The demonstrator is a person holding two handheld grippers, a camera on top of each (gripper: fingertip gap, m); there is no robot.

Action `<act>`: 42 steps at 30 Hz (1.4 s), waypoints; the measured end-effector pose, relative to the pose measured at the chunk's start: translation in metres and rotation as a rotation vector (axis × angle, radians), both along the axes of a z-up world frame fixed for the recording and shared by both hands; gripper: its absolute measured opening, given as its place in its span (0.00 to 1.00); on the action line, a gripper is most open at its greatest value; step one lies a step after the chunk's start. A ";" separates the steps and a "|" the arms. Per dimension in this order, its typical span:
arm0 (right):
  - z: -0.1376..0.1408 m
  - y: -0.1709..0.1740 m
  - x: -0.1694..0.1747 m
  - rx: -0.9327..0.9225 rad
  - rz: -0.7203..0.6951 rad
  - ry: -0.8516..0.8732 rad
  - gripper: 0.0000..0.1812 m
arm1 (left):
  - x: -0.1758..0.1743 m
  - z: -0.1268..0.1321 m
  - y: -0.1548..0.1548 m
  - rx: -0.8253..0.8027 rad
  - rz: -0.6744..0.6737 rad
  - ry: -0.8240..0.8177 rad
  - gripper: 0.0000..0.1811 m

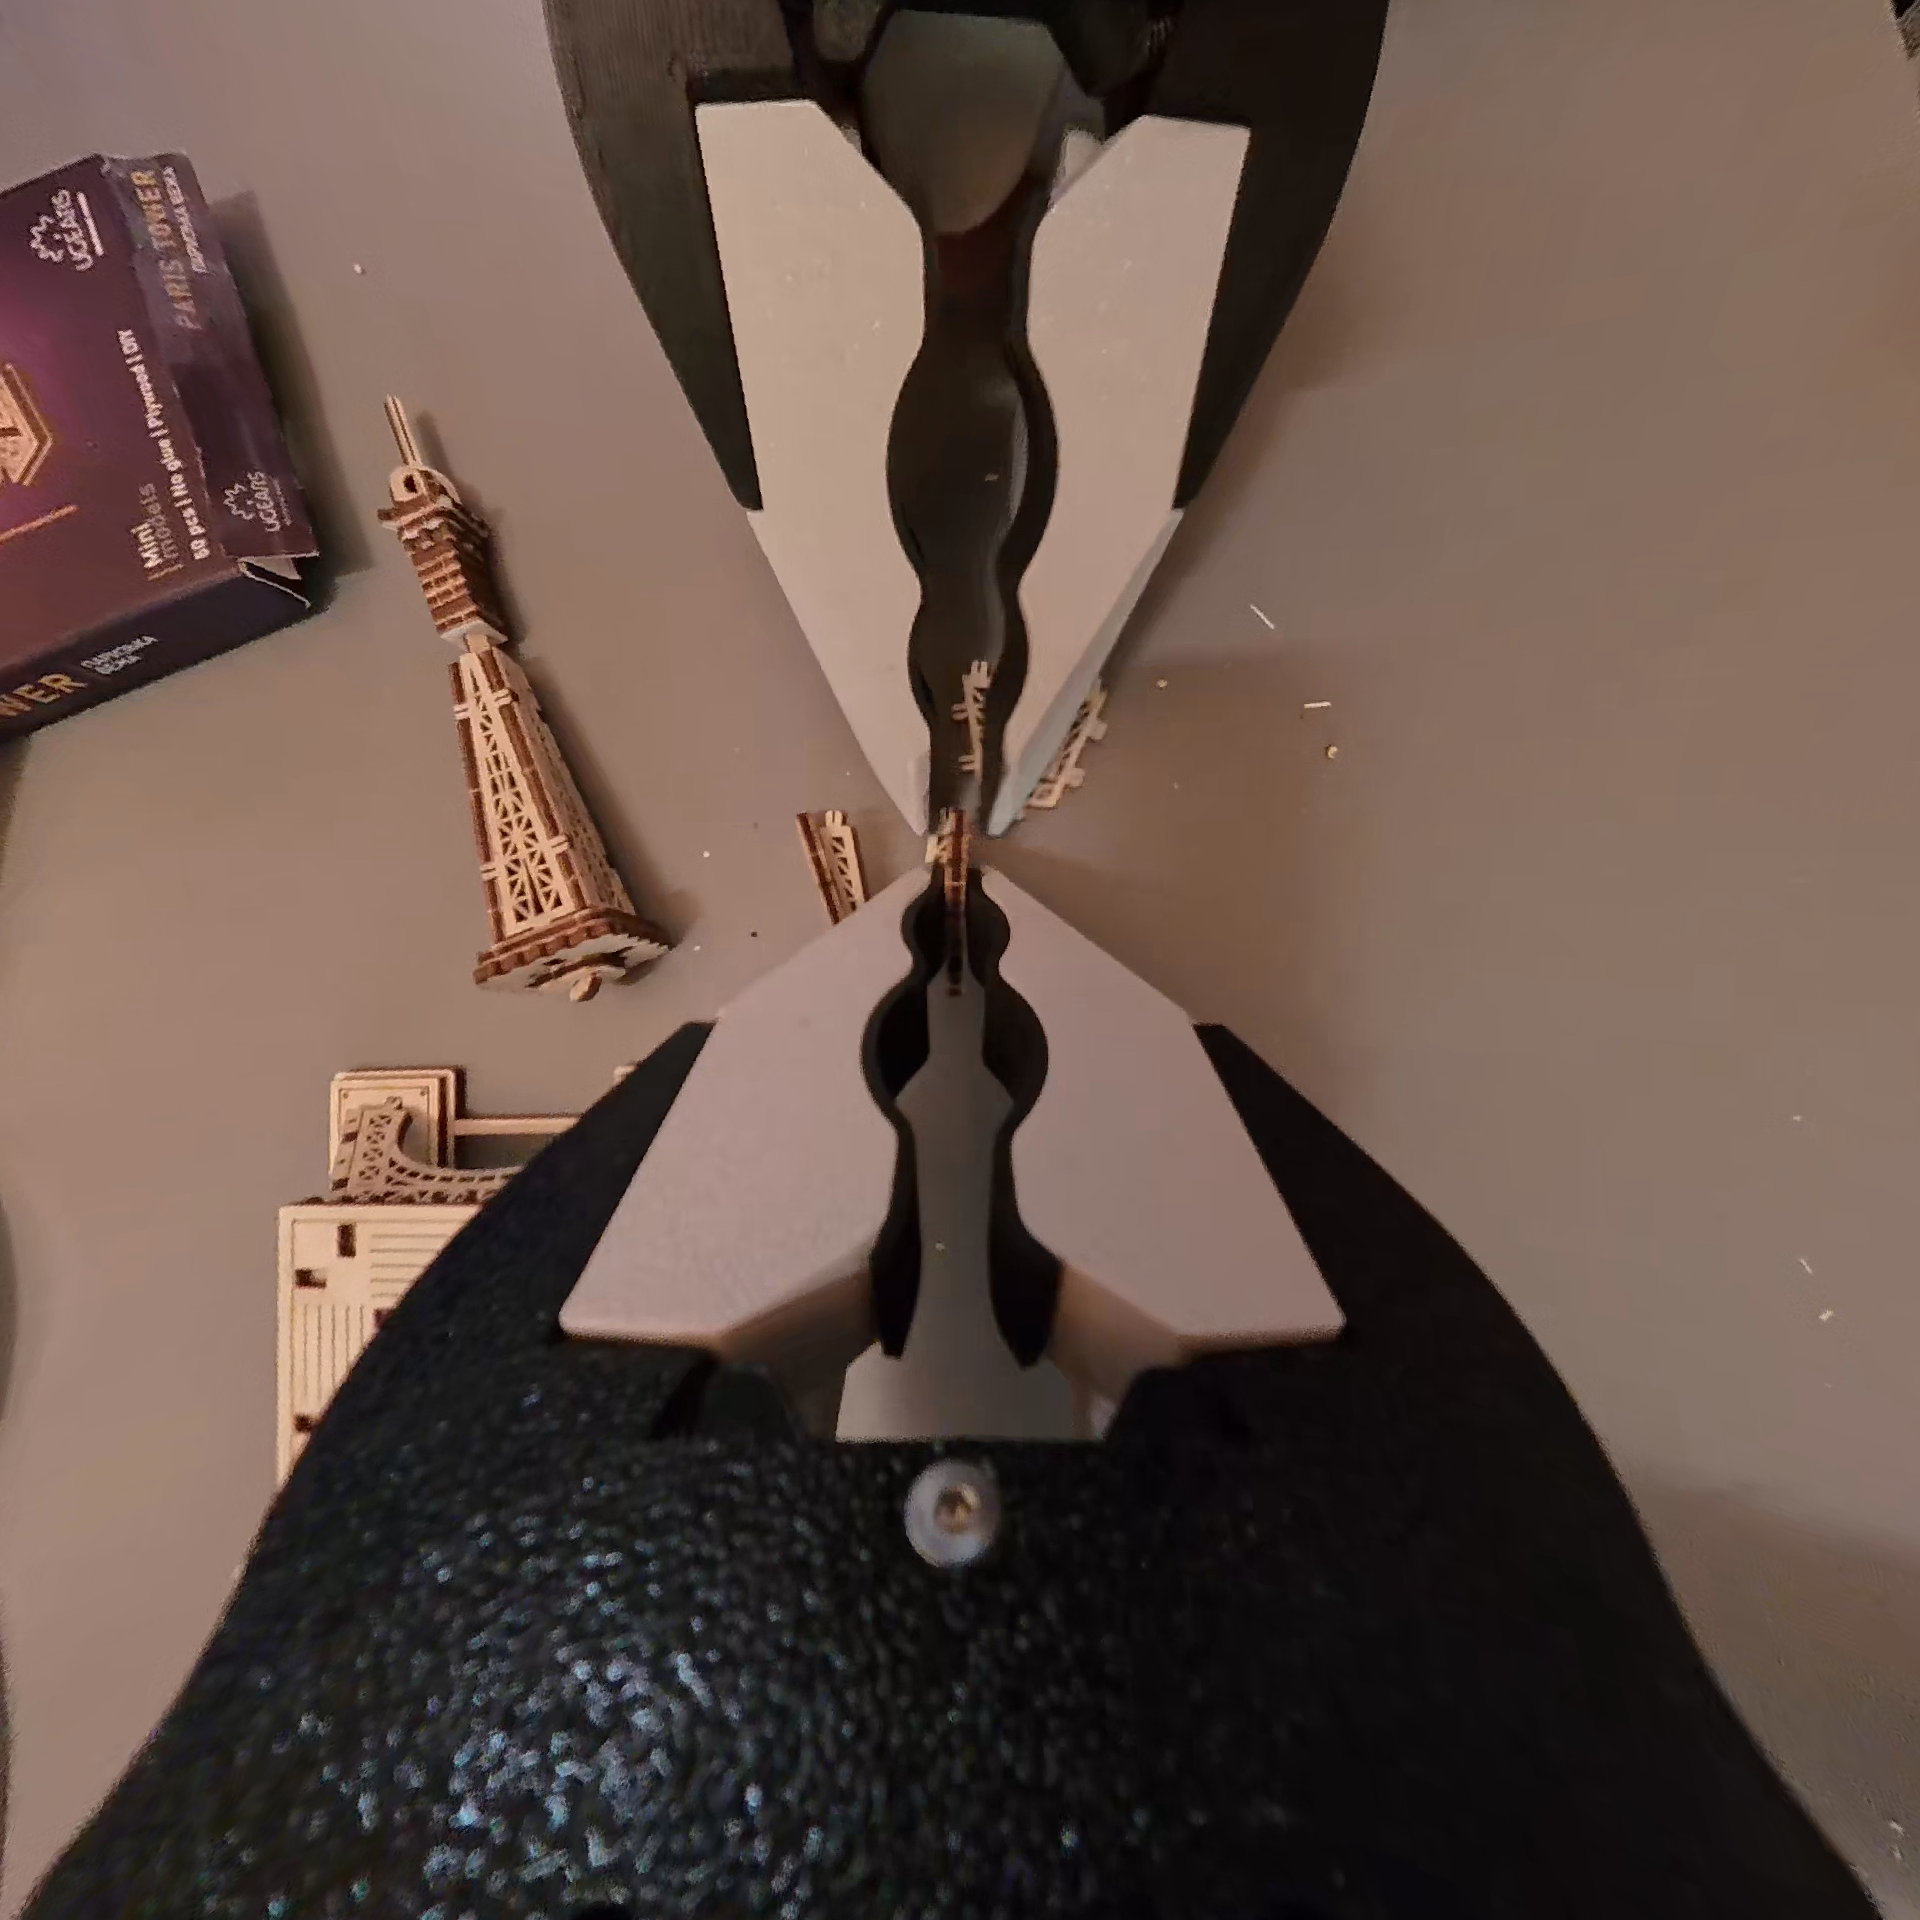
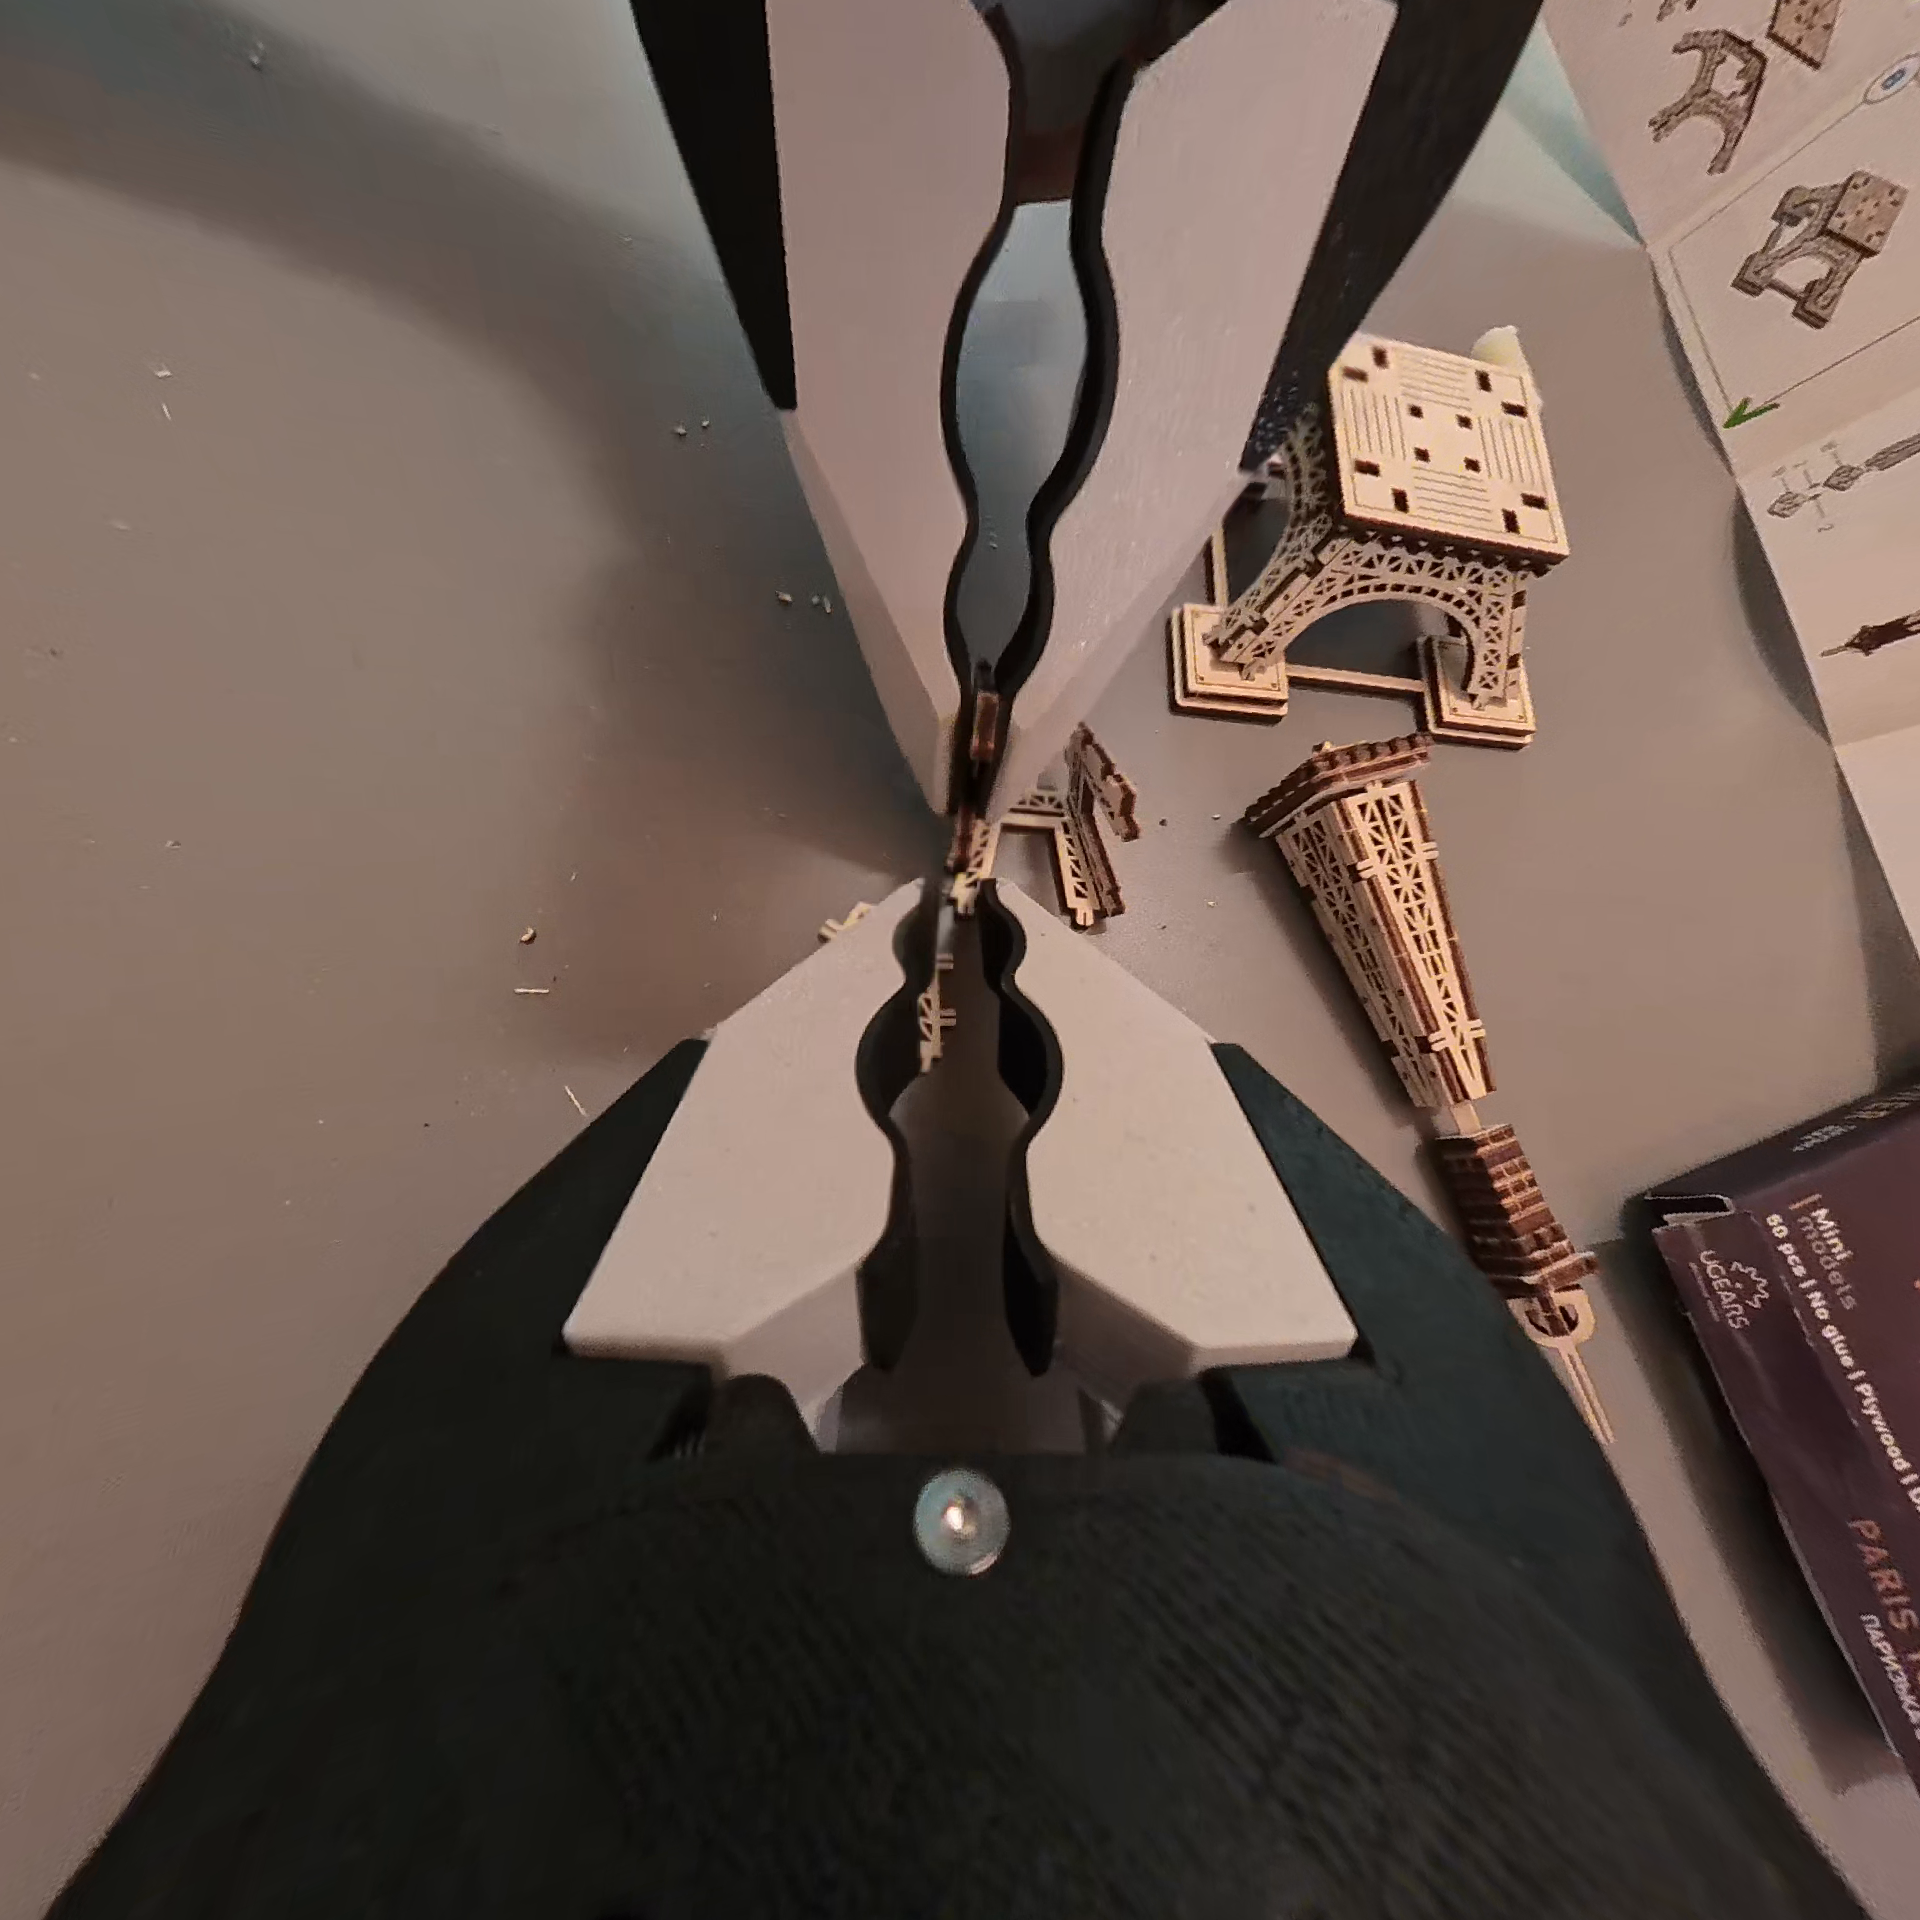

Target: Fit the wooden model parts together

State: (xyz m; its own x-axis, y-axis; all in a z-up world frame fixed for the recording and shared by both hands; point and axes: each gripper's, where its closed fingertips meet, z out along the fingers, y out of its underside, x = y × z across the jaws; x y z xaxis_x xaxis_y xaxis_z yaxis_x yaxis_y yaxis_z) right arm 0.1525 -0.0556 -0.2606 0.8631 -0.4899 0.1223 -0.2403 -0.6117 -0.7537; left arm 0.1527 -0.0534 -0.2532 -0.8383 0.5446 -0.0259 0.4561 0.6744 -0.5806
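Observation:
In the left wrist view my left gripper [image 1: 954, 888] is shut on a thin wooden part [image 1: 952, 920], held edge-on. My right gripper [image 1: 961, 821] comes in from the far side, tip to tip with it, shut on another thin lattice part [image 1: 975, 707]. The two parts meet in the small gap between the tips. In the right wrist view my right gripper [image 2: 956, 899] grips its lattice part [image 2: 933, 1013]. The left gripper [image 2: 977, 795] faces it, holding a small wooden part [image 2: 983, 727]. Both grippers hover just above the grey table [image 2: 312, 623].
A built tower section [image 1: 530, 821] and its spire [image 1: 442, 551] lie left of the grippers. The arched tower base [image 2: 1392, 551], a small loose leg piece [image 2: 1081, 831], a dark box [image 2: 1808, 1351] and an instruction sheet [image 2: 1818, 260] lie on the same side. Wood crumbs dot the table. Only a small space, under 4 cm, lies between the two pairs of fingers.

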 end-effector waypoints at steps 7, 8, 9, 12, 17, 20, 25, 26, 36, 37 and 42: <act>0.007 -0.004 0.004 0.044 -0.028 -0.011 0.18 | 0.002 -0.006 0.000 0.057 -0.043 -0.027 0.00; 0.009 -0.005 0.005 0.059 -0.038 -0.012 0.18 | 0.003 -0.005 -0.002 0.054 -0.046 -0.031 0.00; 0.011 -0.007 0.007 0.075 -0.050 -0.013 0.19 | 0.003 -0.003 -0.004 0.047 -0.050 -0.036 0.00; 0.014 -0.011 0.013 0.106 -0.098 0.009 0.19 | 0.003 0.001 -0.009 0.028 -0.053 -0.036 0.00; 0.002 -0.011 0.012 0.048 -0.096 0.055 0.18 | 0.000 -0.002 -0.010 0.026 -0.050 -0.028 0.00; 0.001 -0.009 0.010 0.034 -0.074 0.047 0.13 | 0.000 -0.005 -0.009 0.014 -0.034 -0.016 0.00; 0.002 -0.006 0.006 0.042 -0.047 0.044 0.03 | 0.002 -0.006 -0.009 -0.022 0.000 -0.011 0.00; 0.001 -0.006 0.006 0.033 -0.043 0.040 0.02 | 0.002 -0.007 -0.009 -0.023 0.002 -0.015 0.00; 0.003 -0.008 0.010 0.026 -0.068 0.011 0.06 | 0.003 -0.010 -0.009 -0.020 0.009 -0.059 0.02; 0.003 -0.007 0.008 0.028 -0.056 0.015 0.02 | 0.003 -0.009 -0.009 -0.021 0.011 -0.061 0.03; -0.001 -0.005 0.005 0.004 -0.033 0.019 0.01 | 0.006 -0.008 -0.007 -0.024 0.022 -0.066 0.07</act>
